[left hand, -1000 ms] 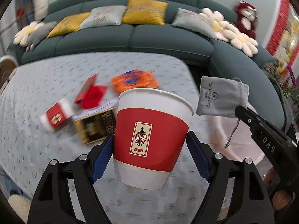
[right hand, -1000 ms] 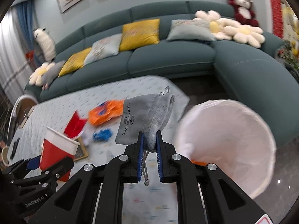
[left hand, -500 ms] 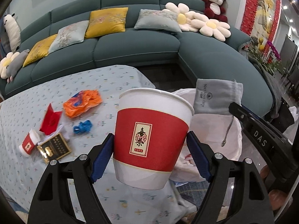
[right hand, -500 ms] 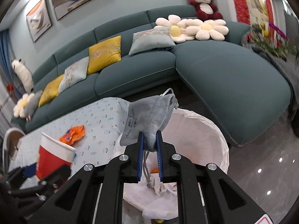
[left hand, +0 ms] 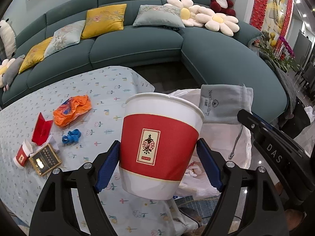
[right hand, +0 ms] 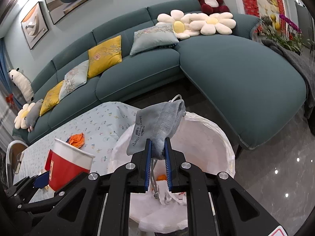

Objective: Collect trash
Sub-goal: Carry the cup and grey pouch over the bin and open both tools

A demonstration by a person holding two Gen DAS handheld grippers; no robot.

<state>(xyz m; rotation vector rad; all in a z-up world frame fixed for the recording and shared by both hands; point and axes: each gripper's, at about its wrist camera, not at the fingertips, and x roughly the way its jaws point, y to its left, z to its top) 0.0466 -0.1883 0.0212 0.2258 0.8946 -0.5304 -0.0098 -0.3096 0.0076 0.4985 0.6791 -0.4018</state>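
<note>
Two tools loaded: left tool (left hand: 158, 157) clamped on cup (left hand: 159, 143), beside the bin (right hand: 220, 137); right tool (right hand: 158, 163) pinching pouch (right hand: 157, 125) directly over it. Risk: pouch cord (right hand: 154, 184) may snag a pad on release; cup dropped now likely misses the rim.

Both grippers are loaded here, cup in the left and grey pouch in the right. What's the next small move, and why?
Probably open the right gripper and let the grey pouch drop. It hangs pinched between the fingers directly above the white-lined trash bin, whose open mouth already shows trash below. The left gripper holds the red paper cup over the table edge, beside the bin, so it likely goes second.
</note>
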